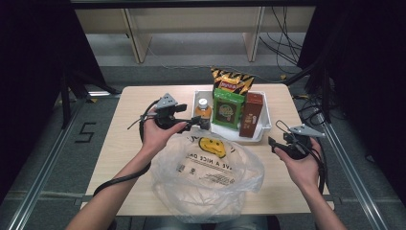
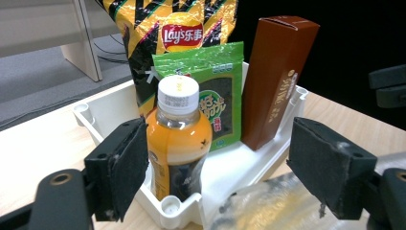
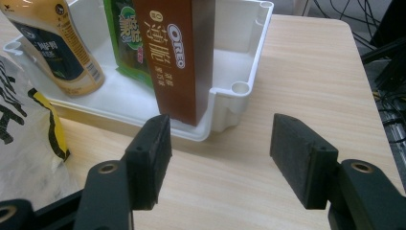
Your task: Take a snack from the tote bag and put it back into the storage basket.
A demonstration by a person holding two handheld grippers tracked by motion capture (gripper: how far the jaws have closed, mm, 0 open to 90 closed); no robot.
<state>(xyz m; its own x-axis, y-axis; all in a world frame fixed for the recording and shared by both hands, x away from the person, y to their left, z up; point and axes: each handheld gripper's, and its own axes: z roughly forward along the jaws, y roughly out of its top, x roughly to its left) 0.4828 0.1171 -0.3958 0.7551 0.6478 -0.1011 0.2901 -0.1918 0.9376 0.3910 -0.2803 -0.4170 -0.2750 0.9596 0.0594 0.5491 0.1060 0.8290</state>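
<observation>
A white tray (image 1: 265, 125) at the table's back centre holds an orange drink bottle (image 1: 203, 109) with a white cap, a striped yellow-and-black chips bag (image 1: 231, 80), a green snack pack (image 1: 228, 109) and a tall brown Oreo box (image 1: 252, 115). My left gripper (image 1: 200, 122) is open at the tray's near-left corner. The bottle (image 2: 177, 139) stands just ahead of its jaws, untouched. My right gripper (image 1: 272, 143) is open over bare table right of the tray. The brown box (image 3: 179, 52) and the tray's corner (image 3: 239, 88) lie in front of it.
A crumpled clear plastic bag (image 1: 210, 177) with a yellow smiley print lies on the near half of the table, between my two forearms. Its edge (image 2: 268, 201) reaches under the left gripper. Cables run along the floor at the right.
</observation>
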